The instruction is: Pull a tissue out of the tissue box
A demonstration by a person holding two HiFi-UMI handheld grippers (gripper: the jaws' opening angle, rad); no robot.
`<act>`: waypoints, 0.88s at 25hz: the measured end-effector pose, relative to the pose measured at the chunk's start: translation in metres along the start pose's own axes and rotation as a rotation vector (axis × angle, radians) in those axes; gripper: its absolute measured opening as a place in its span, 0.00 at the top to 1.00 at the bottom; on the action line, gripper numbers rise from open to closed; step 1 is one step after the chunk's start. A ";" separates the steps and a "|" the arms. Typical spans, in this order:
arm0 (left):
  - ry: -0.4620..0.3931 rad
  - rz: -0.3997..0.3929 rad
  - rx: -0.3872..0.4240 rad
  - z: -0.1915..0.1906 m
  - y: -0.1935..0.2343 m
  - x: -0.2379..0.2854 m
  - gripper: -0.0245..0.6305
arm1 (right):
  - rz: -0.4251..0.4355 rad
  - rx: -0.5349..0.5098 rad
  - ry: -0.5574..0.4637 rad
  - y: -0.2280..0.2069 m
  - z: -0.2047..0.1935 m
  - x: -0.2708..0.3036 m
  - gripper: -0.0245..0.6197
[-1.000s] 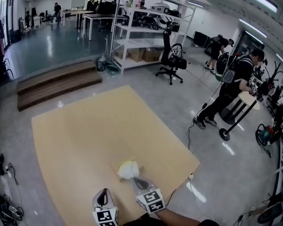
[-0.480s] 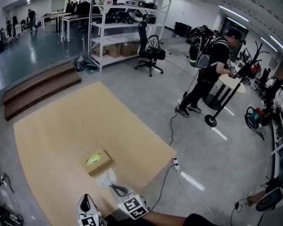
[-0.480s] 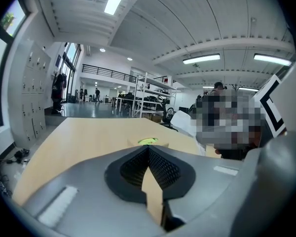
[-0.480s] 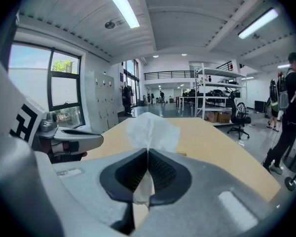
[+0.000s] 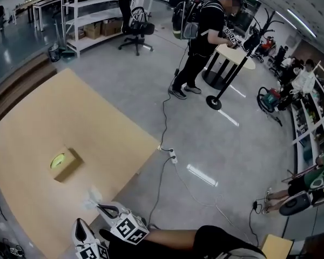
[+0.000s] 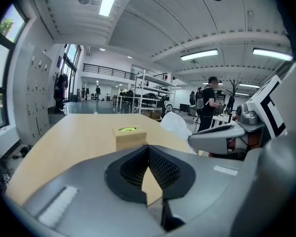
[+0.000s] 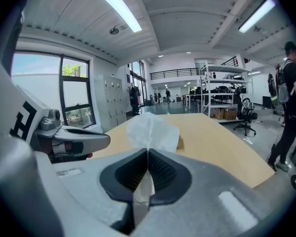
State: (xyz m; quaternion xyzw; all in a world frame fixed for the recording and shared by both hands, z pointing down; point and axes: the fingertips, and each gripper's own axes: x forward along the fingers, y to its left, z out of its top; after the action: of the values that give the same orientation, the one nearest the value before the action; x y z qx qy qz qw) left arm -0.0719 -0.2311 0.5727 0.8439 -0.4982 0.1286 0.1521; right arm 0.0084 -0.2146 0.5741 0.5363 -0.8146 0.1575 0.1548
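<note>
Right gripper (image 7: pixel 148 154) stays clamped on a white tissue (image 7: pixel 151 128), jaws pinched together on the sheet's lower fold while the rest billows above them. A second earlier the same gripper was down at the mouth of the tissue box (image 5: pixel 65 164). Half a second ago the sheet had come clear, and now the box sits well apart from both tools, alone out on the tan tabletop (image 5: pixel 70 112). Its yellow-green oval opening faces up; whether a fresh sheet stands in it is too small to tell. On that showing the pull itself looks complete, with only setting the tissue down or letting it go left to do. Left gripper (image 6: pixel 148 149), drawn back beside its partner, has its jaws together on nothing. Both tools now hang at the table's near edge, the tissue roughly over the rim, so any put-down would likely call for a short reach back over the top. Bare surface lies all round the box. Beyond the table's right-hand edge the grey floor is open, save for a power strip (image 5: pixel 173 155) and its cable just off the corner. A person (image 5: pixel 205 31) stands well off beside a round stand, with an office chair (image 5: pixel 132 26) and shelving farther back still.
</note>
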 end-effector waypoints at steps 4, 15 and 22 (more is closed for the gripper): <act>-0.003 0.004 0.010 -0.007 -0.030 -0.018 0.93 | -0.010 0.002 -0.008 -0.009 -0.021 -0.030 0.96; -0.047 0.017 0.010 -0.029 -0.020 -0.103 0.93 | -0.038 0.021 -0.035 0.051 -0.034 -0.083 0.96; -0.012 0.015 -0.052 -0.080 -0.015 -0.180 0.93 | -0.066 0.028 0.003 0.116 -0.070 -0.129 0.96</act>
State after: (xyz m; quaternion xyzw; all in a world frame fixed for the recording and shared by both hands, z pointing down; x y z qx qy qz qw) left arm -0.1486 -0.0497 0.5777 0.8366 -0.5086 0.1116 0.1701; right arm -0.0443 -0.0352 0.5729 0.5648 -0.7940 0.1643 0.1535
